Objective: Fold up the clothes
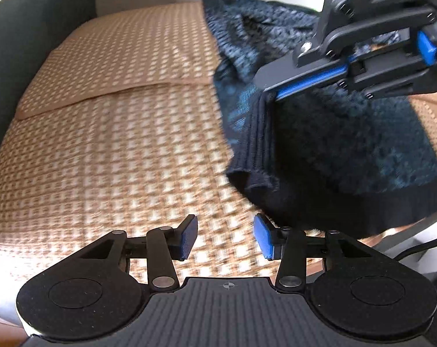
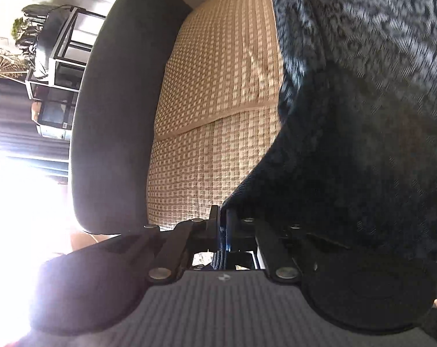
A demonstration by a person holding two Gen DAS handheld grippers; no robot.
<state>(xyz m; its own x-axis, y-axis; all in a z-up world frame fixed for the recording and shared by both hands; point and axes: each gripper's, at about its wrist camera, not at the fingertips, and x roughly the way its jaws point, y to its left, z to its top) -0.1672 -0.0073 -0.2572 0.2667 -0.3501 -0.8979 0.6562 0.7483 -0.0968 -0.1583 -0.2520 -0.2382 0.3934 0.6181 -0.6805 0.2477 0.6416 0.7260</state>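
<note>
A dark navy patterned knit sweater (image 1: 328, 133) lies on a tan checked sofa cushion (image 1: 117, 144), at the right of the left wrist view. My right gripper (image 1: 269, 92) is shut on the sweater's ribbed edge and lifts it off the cushion. In the right wrist view the jaws of the right gripper (image 2: 222, 225) are closed on that dark edge, and the sweater (image 2: 363, 115) fills the right half. My left gripper (image 1: 225, 235) is open and empty, low over the cushion just left of the sweater's hem.
The cushion (image 2: 212, 115) has a seam across its middle. A dark sofa armrest (image 1: 21, 43) borders the left side, also in the right wrist view (image 2: 111, 115). A shelf with plants (image 2: 50, 57) stands beyond it. A bright glare covers the lower left there.
</note>
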